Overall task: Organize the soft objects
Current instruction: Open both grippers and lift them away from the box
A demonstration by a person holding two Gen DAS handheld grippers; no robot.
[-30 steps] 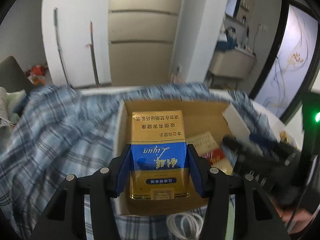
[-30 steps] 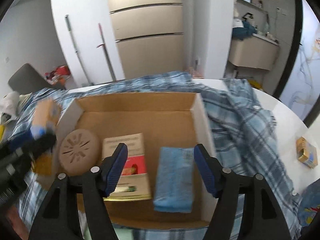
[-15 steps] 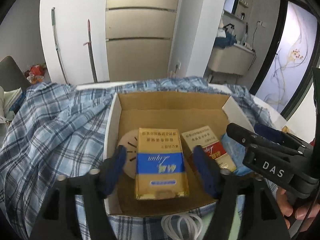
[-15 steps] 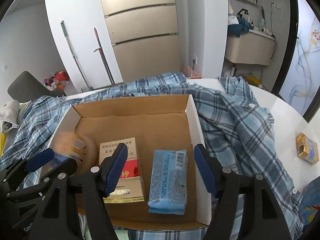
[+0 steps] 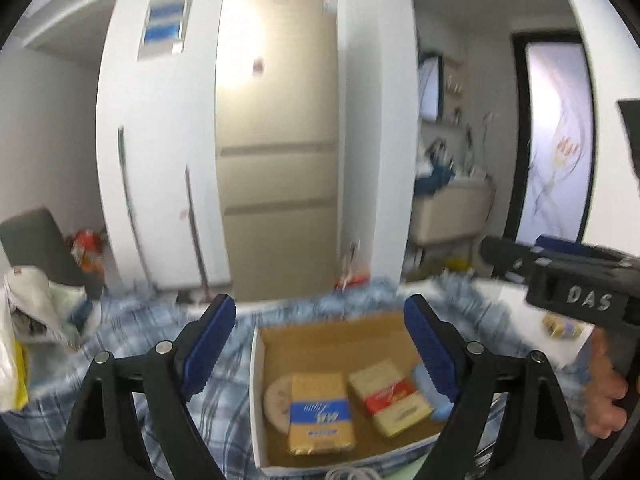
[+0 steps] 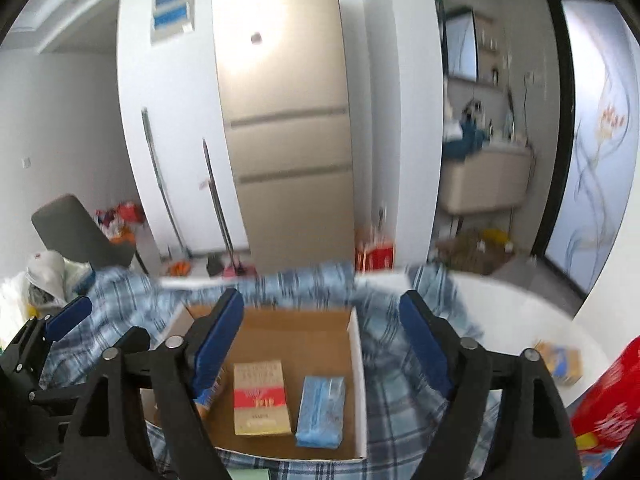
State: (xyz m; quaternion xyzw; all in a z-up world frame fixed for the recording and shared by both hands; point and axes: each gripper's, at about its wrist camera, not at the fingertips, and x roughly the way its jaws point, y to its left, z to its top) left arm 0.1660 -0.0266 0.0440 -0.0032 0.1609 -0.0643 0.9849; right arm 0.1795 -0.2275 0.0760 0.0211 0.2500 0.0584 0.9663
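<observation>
A shallow cardboard box [image 5: 256,392] [image 6: 358,376] sits on a blue plaid shirt [image 5: 132,392] [image 6: 396,344]. Inside lie a gold-and-blue pack [image 5: 320,416], a beige-and-red pack [image 5: 390,394] [image 6: 260,396], a light blue tissue pack [image 6: 322,410] and a round tan disc [image 5: 276,398]. My left gripper [image 5: 320,344] is open and empty, raised above the box. My right gripper [image 6: 322,340] is open and empty, also above the box; it shows in the left wrist view [image 5: 560,280] at the right.
A white table [image 6: 516,320] carries a small yellow-and-blue box [image 6: 560,362] and a red package [image 6: 608,408] at the right. A white cable [image 5: 348,474] lies by the box's near edge. Bags [image 5: 28,320] sit at the left. A fridge [image 5: 280,140] stands behind.
My left gripper opened and let go of the gold-and-blue pack, which now lies in the box. Both grippers have lifted up and back and tilted upward.
</observation>
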